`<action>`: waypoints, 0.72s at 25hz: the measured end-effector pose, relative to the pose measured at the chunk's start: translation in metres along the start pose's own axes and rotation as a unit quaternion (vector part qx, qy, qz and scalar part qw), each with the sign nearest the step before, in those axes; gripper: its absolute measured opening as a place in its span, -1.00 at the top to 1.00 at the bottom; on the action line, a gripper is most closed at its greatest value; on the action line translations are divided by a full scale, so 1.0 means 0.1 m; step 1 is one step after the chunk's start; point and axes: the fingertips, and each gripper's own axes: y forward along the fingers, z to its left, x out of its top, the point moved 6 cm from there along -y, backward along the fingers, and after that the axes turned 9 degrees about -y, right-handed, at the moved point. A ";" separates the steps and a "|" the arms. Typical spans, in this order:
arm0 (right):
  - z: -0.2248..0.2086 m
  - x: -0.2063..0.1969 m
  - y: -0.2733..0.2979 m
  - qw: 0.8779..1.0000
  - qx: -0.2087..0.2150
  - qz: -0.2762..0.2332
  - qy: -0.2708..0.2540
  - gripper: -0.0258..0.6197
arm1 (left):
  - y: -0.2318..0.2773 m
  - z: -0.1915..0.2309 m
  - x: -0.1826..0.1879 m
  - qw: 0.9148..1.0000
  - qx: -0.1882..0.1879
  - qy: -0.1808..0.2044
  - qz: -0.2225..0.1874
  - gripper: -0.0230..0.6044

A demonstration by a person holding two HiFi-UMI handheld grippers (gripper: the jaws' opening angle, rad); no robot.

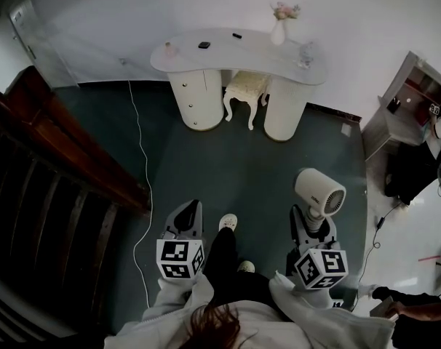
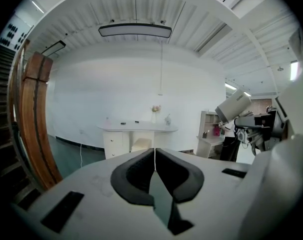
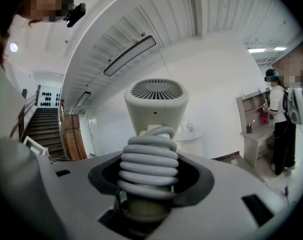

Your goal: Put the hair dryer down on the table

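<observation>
At the near right, the right gripper point(image 1: 313, 227) pinches the cord-wrapped handle of the hair dryer point(image 1: 319, 192); the left gripper point(image 1: 185, 220) is pressed together, empty; the table point(image 1: 228, 53) stands far off.

dim, fisheye-bowed views

head view dark, deepest over the brown wooden staircase point(image 1: 38, 195). gripper views brighter, evenly lit by a long dark-framed ceiling lamp point(image 2: 135, 30). lines bow toward black corners; the white, grey-padded left gripper point(image 2: 154, 156) blurs near the lens.
</observation>
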 end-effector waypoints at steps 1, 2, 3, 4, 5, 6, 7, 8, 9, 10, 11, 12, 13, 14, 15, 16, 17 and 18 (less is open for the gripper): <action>-0.02 0.01 0.05 1.000 0.000 0.001 0.001 0.04 | 0.04 0.01 0.02 1.000 0.000 0.001 0.001 0.86; -0.03 0.02 0.09 1.000 0.000 0.001 0.002 0.04 | 0.08 0.02 0.03 1.000 0.001 0.000 0.002 0.86; -0.04 0.03 0.14 1.000 0.002 0.002 0.002 0.04 | 0.13 0.05 0.05 1.000 0.003 -0.001 0.003 0.86; -0.04 0.05 0.20 1.000 0.003 0.002 0.001 0.04 | 0.18 0.07 0.08 1.000 0.004 -0.003 0.003 0.86; -0.05 0.07 0.27 1.000 0.005 0.002 0.000 0.04 | 0.25 0.10 0.11 1.000 0.004 -0.004 0.003 0.86; -0.06 0.09 0.33 1.000 0.005 0.003 0.000 0.04 | 0.32 0.11 0.14 1.000 0.003 -0.005 0.003 0.86; -0.08 0.10 0.40 1.000 0.005 0.003 0.000 0.04 | 0.39 0.12 0.17 1.000 0.001 -0.005 0.003 0.86; -0.11 0.12 0.47 1.000 0.004 0.004 -0.001 0.04 | 0.47 0.13 0.21 1.000 -0.001 -0.004 0.002 0.86; -0.13 0.14 0.54 1.000 0.003 0.005 -0.001 0.04 | 0.55 0.14 0.25 1.000 -0.002 -0.003 0.001 0.86; -0.15 0.16 0.62 1.000 0.003 0.006 -0.001 0.04 | 0.63 0.17 0.29 1.000 -0.001 -0.003 0.000 0.86; -0.17 0.18 0.71 1.000 0.003 0.007 -0.002 0.04 | 0.71 0.20 0.33 1.000 -0.001 -0.004 -0.001 0.86; -0.19 0.20 0.80 1.000 0.003 0.008 -0.001 0.04 | 0.79 0.23 0.37 1.000 0.000 -0.006 -0.002 0.86; -0.21 0.23 0.90 1.000 0.003 0.009 -0.001 0.04 | 0.88 0.27 0.42 1.000 0.000 -0.007 -0.002 0.86; -0.22 0.26 0.99 1.000 0.003 0.009 0.000 0.04 | 0.97 0.30 0.47 1.000 0.000 -0.008 -0.002 0.86; -0.24 0.30 1.09 1.000 0.003 0.009 0.000 0.04 | 1.06 0.33 0.52 1.000 -0.001 -0.008 -0.001 0.86; -0.25 0.33 1.18 1.000 0.003 0.010 0.001 0.04 | 1.16 0.36 0.57 1.000 -0.002 -0.008 -0.001 0.86; -0.25 0.36 1.27 1.000 0.004 0.010 0.000 0.04 | 1.25 0.39 0.62 1.000 -0.003 -0.007 0.000 0.86; -0.26 0.39 1.37 1.000 0.004 0.010 0.000 0.04 | 1.35 0.42 0.67 1.000 -0.004 -0.006 0.000 0.86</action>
